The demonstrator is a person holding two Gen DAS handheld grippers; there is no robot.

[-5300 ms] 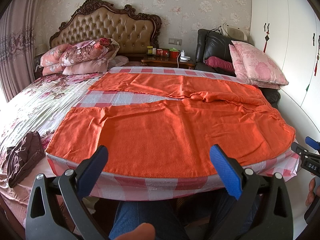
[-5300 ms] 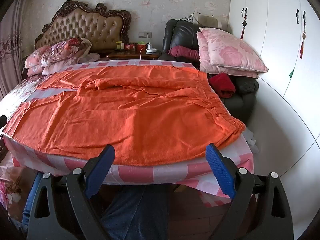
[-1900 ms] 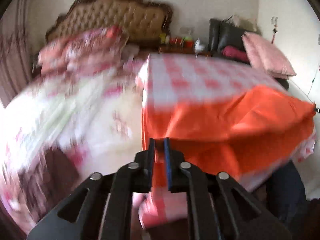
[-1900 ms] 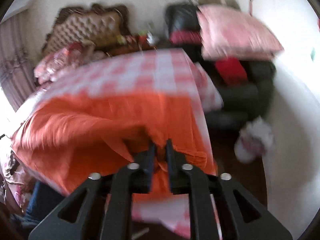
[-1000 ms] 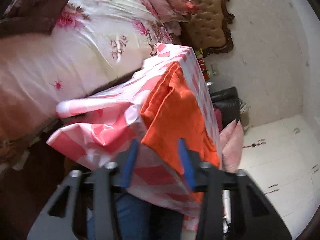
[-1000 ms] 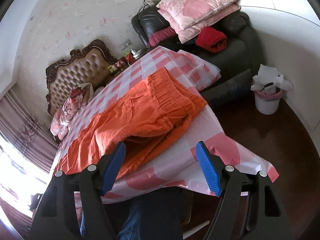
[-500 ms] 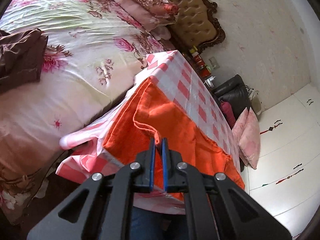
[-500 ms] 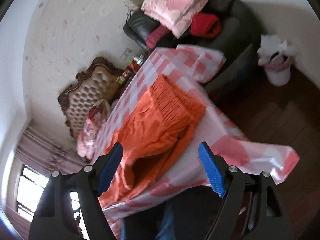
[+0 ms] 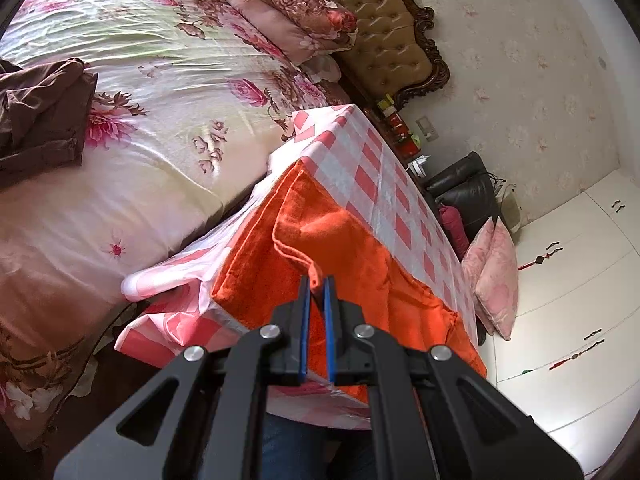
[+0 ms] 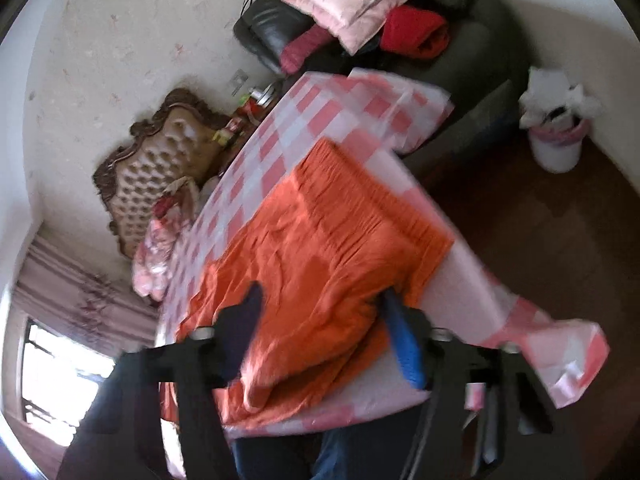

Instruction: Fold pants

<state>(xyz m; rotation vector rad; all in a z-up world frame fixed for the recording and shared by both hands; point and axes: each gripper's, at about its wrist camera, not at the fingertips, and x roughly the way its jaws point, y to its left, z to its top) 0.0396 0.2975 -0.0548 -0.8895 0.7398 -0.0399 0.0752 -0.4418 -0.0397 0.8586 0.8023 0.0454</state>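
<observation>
Just one orange pants (image 9: 352, 264), left tool (image 9: 315, 284) pinching hem, right tool (image 10: 320, 300) spread.

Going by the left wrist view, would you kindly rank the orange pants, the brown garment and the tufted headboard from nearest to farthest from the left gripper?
1. Orange pants: pinched in the left gripper.
2. Brown garment: far left, on the bed.
3. Tufted headboard: top, against the wall.

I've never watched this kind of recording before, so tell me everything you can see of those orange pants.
The orange pants look like soft, slightly fuzzy woven cloth. They lie folded lengthwise on the pink checked tablecloth, near its front edge, rumpled, with a gathered elastic waistband at one end. The leg ends hang a little over the table's corner. The left tool is shut on a hem corner, lifting it; the right tool hovers open over the waist end.
</observation>
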